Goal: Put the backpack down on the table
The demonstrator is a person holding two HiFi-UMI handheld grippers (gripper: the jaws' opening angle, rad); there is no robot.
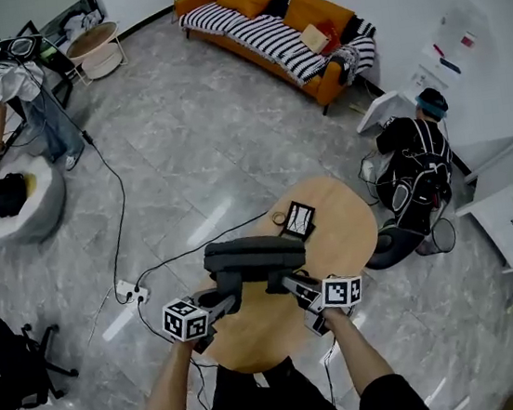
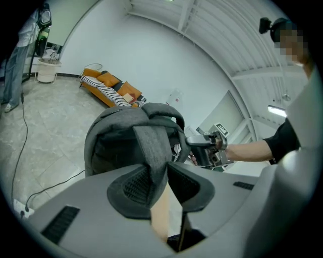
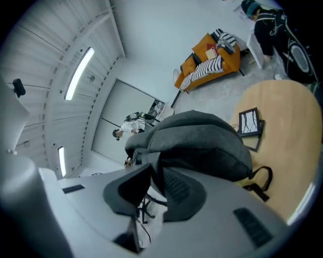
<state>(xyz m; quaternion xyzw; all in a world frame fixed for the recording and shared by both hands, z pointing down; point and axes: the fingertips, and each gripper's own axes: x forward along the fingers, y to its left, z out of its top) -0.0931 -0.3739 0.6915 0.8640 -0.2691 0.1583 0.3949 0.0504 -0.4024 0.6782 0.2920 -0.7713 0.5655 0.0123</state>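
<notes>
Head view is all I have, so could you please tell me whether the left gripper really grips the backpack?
Observer: Yes. In its own view the left gripper is closed on a grey shoulder strap of the backpack.
Operator: Thank you. Does the right one hold it too?
Observer: It does. The right gripper pinches a fold of the backpack's grey fabric between its pads.

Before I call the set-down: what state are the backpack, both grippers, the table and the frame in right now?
backpack: upright over the table, held by its straps; base contact unclear.
left gripper: shut on a backpack strap.
right gripper: shut on a backpack strap.
table: carries the frame.
frame: on the table, beyond the backpack.
</notes>
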